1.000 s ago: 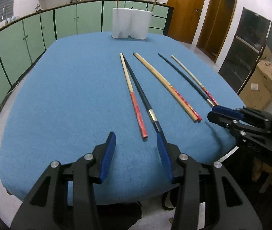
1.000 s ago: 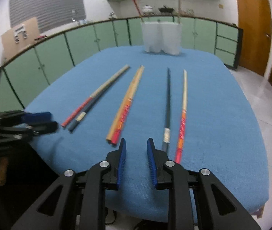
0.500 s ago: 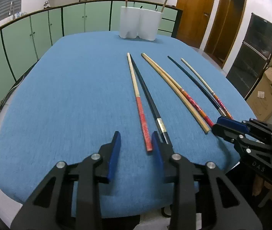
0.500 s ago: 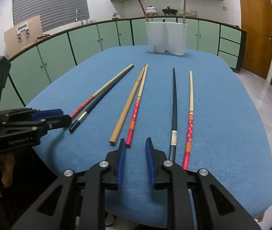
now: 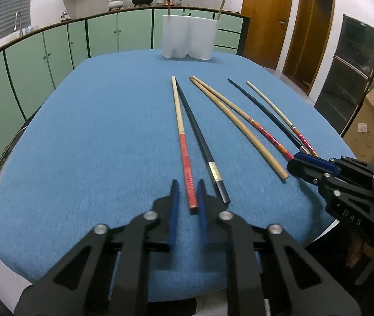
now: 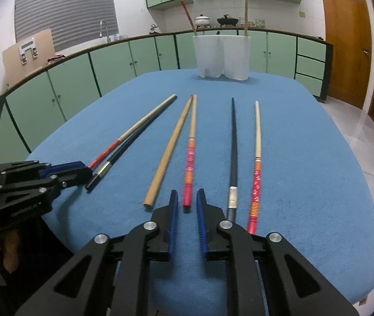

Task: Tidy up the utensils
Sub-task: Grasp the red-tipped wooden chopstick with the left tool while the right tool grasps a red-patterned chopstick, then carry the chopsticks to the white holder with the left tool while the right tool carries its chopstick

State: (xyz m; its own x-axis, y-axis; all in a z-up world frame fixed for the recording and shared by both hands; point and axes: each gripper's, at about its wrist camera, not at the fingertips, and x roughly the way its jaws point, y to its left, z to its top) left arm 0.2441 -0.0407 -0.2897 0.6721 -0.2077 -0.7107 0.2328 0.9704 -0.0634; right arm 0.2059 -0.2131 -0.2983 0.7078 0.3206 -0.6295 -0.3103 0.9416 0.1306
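Here the pick-up step is in hand: the left gripper [image 5: 187,200] is closing around the red-ended chopstick [image 5: 184,155], the right gripper [image 6: 187,205] around the patterned chopstick [image 6: 190,163]; neither is pinched yet. Both must next be lifted toward the white holder [image 5: 188,38]

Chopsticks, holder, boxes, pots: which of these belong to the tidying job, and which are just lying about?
Job:
- six chopsticks on the blue table, among them the red-ended chopstick between the closing left gripper jaws and the red patterned chopstick ahead of the closing right gripper
- white holder

Lying about:
- cardboard box
- pots
- green cabinets
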